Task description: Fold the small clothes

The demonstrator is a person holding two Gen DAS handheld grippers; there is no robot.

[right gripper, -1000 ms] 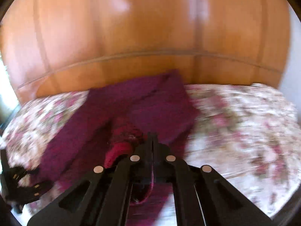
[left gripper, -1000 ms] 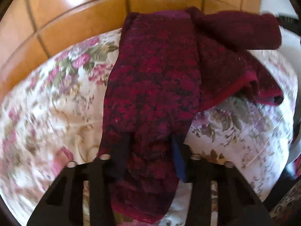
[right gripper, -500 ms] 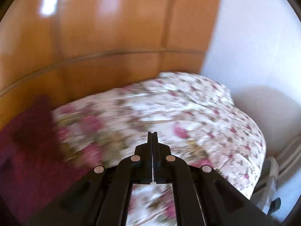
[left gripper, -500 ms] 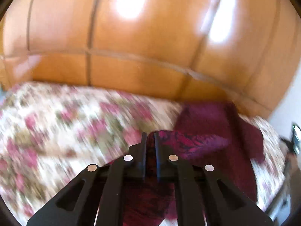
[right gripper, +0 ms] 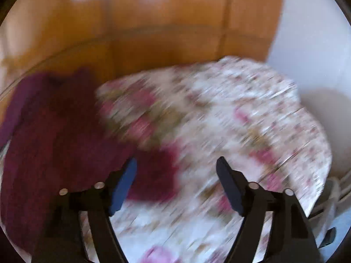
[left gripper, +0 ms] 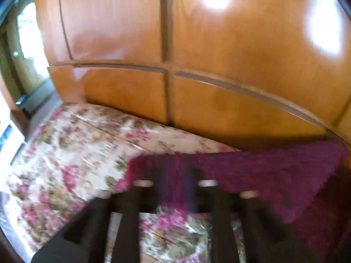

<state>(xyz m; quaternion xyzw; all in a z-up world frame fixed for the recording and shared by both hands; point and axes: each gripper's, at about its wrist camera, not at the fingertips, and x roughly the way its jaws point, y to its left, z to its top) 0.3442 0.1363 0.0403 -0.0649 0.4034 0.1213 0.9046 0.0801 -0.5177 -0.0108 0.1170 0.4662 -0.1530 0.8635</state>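
A dark burgundy knit garment lies spread on a floral bedspread, reaching from the picture's middle to its right edge. My left gripper is over the garment's left edge, heavily blurred. Its jaws are opening, and burgundy fabric shows in the gap between them. In the right wrist view the garment fills the left side. My right gripper hangs over the bedspread with its jaws opening wide. A burgundy flap lies below the gap, next to the left blue pad, and neither pad presses on it.
Glossy wooden panels rise right behind the bed. A window is at the far left. In the right wrist view a white wall stands past the bed's right end, with cables low beside it.
The left gripper, shut on the garment half a second ago, has swung left and its jaws now stand apart. The right gripper has gone from shut to wide open and dropped towards the bed.
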